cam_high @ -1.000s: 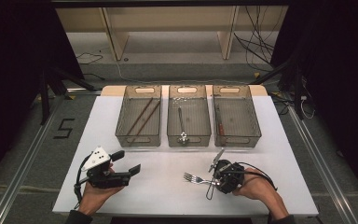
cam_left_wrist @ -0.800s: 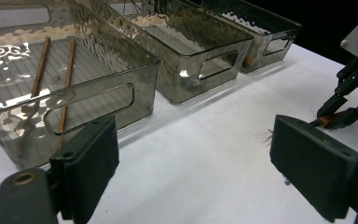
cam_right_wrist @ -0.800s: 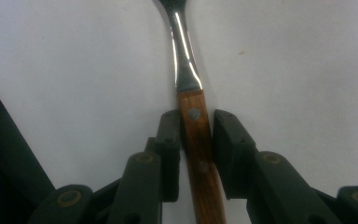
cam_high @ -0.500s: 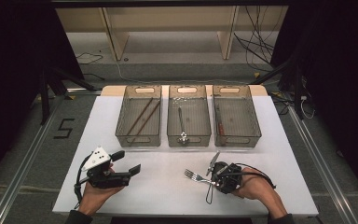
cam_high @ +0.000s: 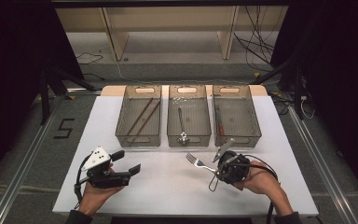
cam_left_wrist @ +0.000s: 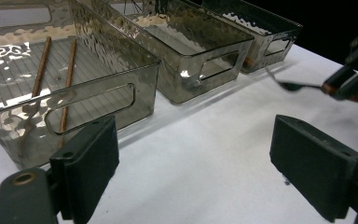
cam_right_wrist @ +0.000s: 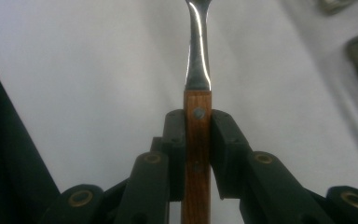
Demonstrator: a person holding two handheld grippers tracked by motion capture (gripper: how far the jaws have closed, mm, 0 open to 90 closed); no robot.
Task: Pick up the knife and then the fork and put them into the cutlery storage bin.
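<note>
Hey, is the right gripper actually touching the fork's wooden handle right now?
Touching. In the right gripper view, the right gripper has both black pads pressed flat against the sides of the fork handle, no gap on either side.

We see three clear smoky plastic bins (cam_high: 189, 122) standing side by side as a wall along the far part of the white worktop (cam_high: 168, 182). In front of that bin row, open surface lies broad; only the wooden-handled steel fork (cam_high: 198, 162) juts into it.

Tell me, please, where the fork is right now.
In the high view the fork is at the table's near right, held by its wooden handle in the right gripper, just in front of the middle bin.
</note>
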